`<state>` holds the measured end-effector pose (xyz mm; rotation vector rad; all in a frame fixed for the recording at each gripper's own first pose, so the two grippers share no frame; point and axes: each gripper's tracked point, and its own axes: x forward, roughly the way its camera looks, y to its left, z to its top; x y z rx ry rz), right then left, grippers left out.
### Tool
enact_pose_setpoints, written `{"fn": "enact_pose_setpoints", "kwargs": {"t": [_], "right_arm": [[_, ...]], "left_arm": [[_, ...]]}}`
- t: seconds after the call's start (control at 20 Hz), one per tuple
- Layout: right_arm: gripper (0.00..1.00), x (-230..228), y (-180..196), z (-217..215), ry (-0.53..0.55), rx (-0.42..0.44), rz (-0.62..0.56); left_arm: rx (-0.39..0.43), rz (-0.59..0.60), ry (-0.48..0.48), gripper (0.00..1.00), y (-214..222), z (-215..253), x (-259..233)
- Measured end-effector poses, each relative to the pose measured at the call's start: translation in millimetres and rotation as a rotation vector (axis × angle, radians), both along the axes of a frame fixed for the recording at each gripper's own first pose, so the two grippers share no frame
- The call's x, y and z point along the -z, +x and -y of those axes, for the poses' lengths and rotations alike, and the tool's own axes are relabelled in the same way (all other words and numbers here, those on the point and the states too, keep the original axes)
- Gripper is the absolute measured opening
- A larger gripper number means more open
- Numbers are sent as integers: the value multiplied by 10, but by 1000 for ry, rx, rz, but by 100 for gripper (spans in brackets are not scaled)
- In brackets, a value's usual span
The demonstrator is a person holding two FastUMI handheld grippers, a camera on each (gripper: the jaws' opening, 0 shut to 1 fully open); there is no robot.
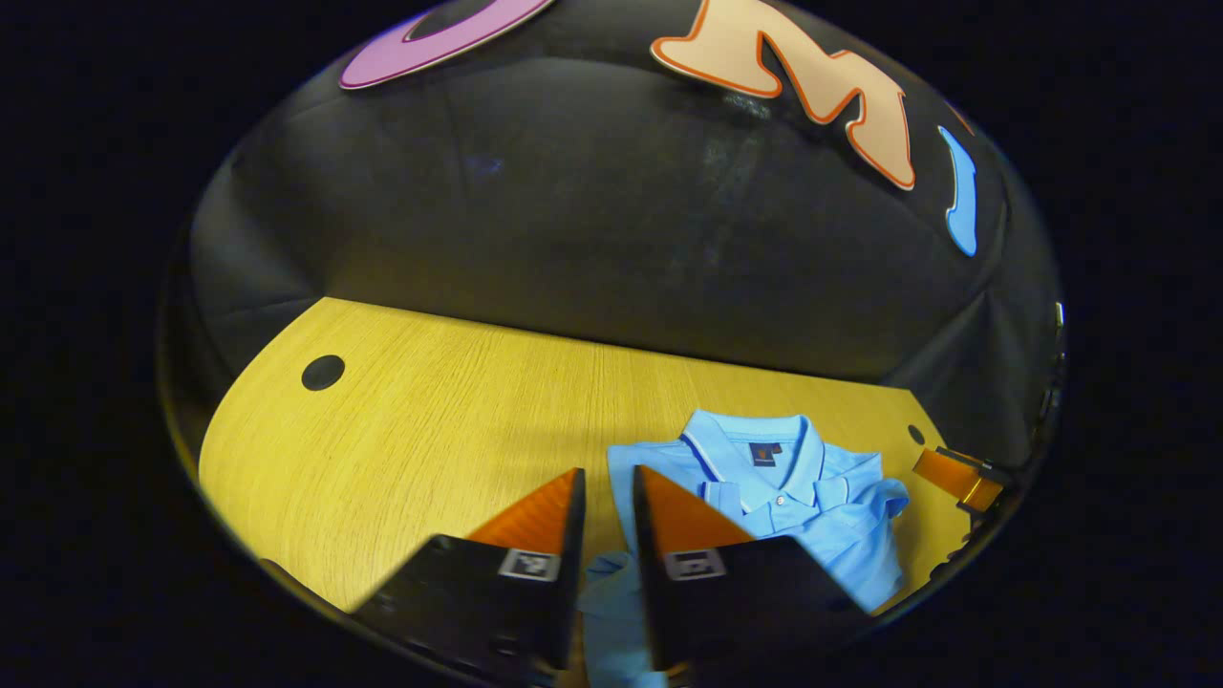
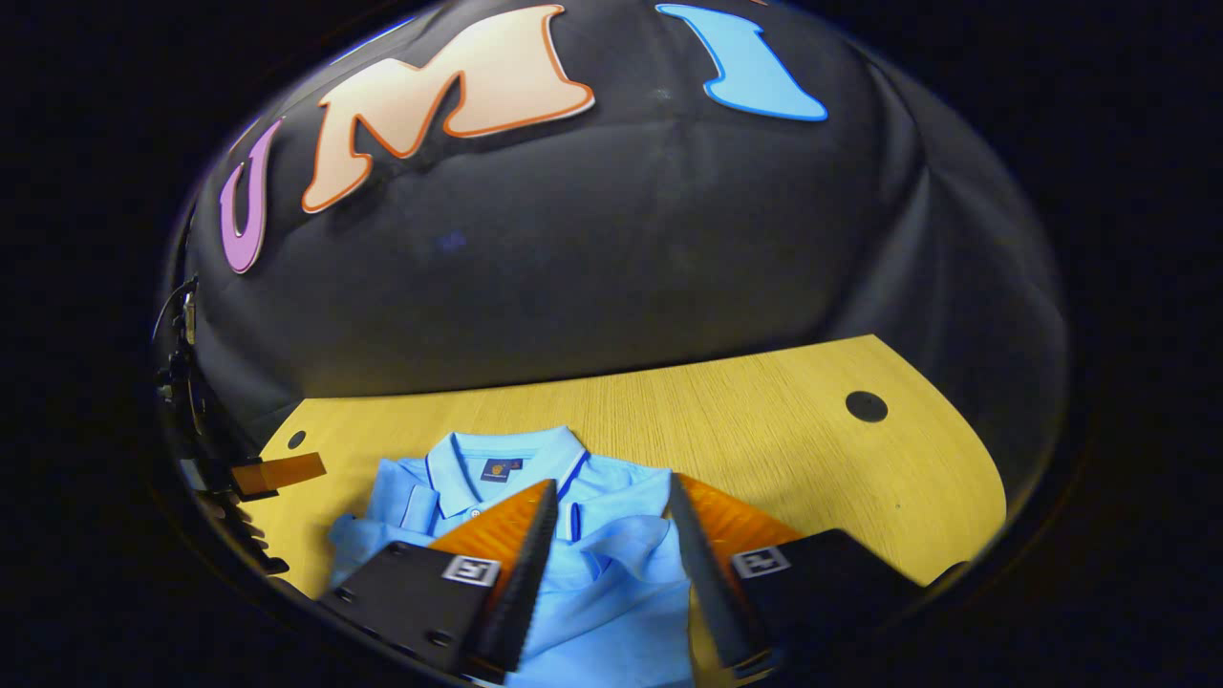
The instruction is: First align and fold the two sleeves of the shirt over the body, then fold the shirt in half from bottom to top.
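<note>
On the table [image 2: 764,420], shirt [image 2: 611,583] hem cut off behind parted right gripper [image 2: 611,502]; left gripper [image 1: 609,487] narrowly apart.

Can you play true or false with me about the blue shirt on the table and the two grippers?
1. The shirt is light blue with a collar. True.
2. The shirt lies on a wooden table. True.
3. The shirt is red. False: it is light blue.
4. The right gripper is open, its fingers standing apart above the shirt. True.
5. The shirt hangs on the black wall. False: it lies flat on the table.
6. The table has no holes. False: the left gripper view has a round dark hole in the tabletop, far from the left gripper.
</note>
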<state>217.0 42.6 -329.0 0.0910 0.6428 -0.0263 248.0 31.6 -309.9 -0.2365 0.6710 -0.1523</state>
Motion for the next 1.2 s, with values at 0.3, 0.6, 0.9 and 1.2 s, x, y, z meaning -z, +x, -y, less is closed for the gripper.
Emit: {"fn": "enact_pose_setpoints", "kwargs": {"t": [0.3,0.6,0.9,1.2], "right_arm": [[98,-838,-418,-88,-76,-39,185],[98,-1765,-1217,-89,-71,-61,346],[98,-2257,-2061,-75,-44,-102,400],[98,-2393,-2648,-42,-40,-117,425]], "left_arm": [[41,174,84,95,-439,118,-740],[8,368,113,95,-1165,174,-1699],[-15,447,164,95,-2041,90,-2150],[-59,422,162,95,-2640,46,-2118]]}}
